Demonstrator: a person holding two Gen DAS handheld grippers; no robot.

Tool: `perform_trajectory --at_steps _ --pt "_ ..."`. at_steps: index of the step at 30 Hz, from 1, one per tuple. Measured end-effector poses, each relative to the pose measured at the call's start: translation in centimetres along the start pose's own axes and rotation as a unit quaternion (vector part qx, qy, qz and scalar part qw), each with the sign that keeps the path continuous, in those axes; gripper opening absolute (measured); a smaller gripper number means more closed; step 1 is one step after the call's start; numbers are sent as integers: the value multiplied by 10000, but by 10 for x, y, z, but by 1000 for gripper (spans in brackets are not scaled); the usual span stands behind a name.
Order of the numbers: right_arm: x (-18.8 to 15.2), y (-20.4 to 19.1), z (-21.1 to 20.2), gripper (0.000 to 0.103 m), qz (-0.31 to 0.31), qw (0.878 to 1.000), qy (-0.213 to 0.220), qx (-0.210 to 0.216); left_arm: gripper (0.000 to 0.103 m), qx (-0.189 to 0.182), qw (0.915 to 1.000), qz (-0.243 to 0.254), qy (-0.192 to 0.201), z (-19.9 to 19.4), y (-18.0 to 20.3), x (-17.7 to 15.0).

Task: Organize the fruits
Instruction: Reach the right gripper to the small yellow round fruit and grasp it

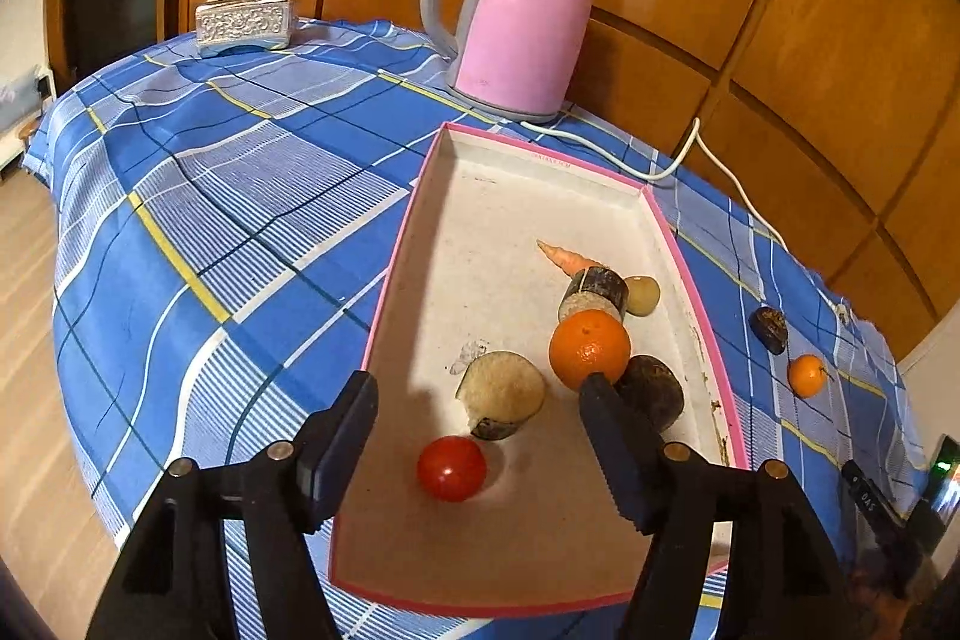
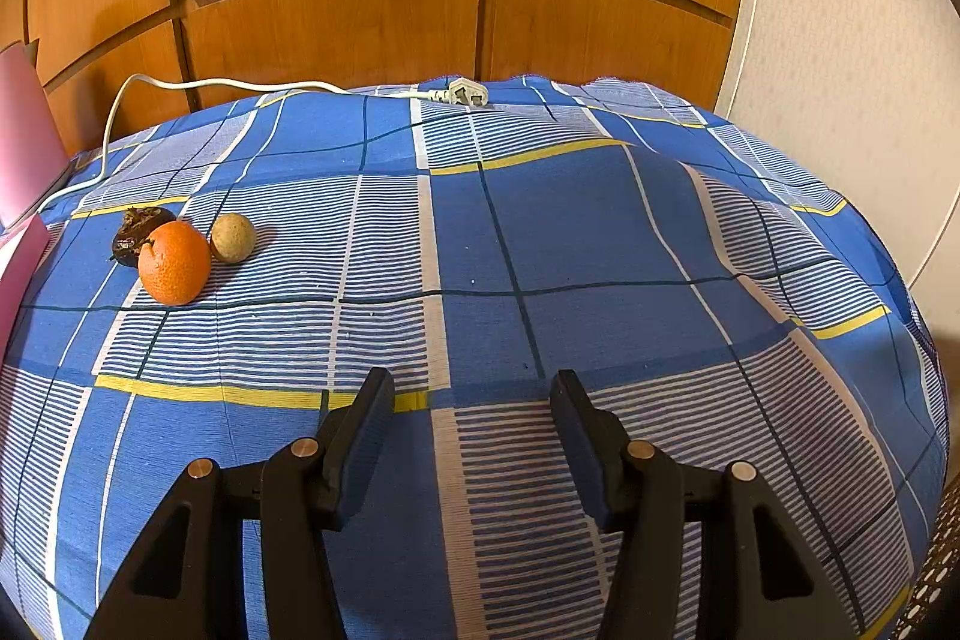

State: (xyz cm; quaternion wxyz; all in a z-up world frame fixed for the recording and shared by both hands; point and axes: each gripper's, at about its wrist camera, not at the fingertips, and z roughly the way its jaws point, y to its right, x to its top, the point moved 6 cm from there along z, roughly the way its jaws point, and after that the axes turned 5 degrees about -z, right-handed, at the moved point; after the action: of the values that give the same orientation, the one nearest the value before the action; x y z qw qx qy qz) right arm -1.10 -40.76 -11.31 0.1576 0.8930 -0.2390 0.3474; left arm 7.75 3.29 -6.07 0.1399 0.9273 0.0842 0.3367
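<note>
A pink-rimmed white tray (image 1: 480,232) lies on the blue checked cloth. In it are a red tomato (image 1: 451,467), a cut eggplant piece (image 1: 501,394), an orange (image 1: 589,347), two more dark cut pieces (image 1: 651,391), a carrot (image 1: 567,256) and a pale small fruit (image 1: 642,293). My left gripper (image 1: 478,382) hangs open over the tray's near end, with the tomato lying free below its fingers. My right gripper (image 2: 474,388) is open and empty above bare cloth. Far to its left sit an orange (image 2: 174,262), a dark shrivelled fruit (image 2: 138,232) and a pale round fruit (image 2: 233,237).
A pink kettle (image 1: 516,10) stands behind the tray, and its white cable (image 1: 708,160) runs along the wall to a plug (image 2: 465,93). A silver tissue box (image 1: 246,19) sits at the far left corner. Wooden panels back the table, and the cloth drops off at the edges.
</note>
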Motion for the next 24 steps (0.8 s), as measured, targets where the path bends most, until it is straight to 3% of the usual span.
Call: perform_trajectory --at_steps 8,11,19,22,24 --pt "0 1 0 55 -25 10000 -19 -23 75 -46 9999 -37 130 -12 1 -3" --pt "0 0 0 55 -42 10000 -35 -30 81 -121 9996 -98 218 -19 1 -1" --pt "2 0 2 55 -71 9998 -158 18 82 -96 9998 -62 136 -16 -2 -6" --pt "8 0 5 55 6 9991 -352 225 83 -25 10000 -12 70 -11 -3 -10" --pt "13 -4 5 48 107 9976 -420 546 84 4 10000 1 45 -9 -4 -11"
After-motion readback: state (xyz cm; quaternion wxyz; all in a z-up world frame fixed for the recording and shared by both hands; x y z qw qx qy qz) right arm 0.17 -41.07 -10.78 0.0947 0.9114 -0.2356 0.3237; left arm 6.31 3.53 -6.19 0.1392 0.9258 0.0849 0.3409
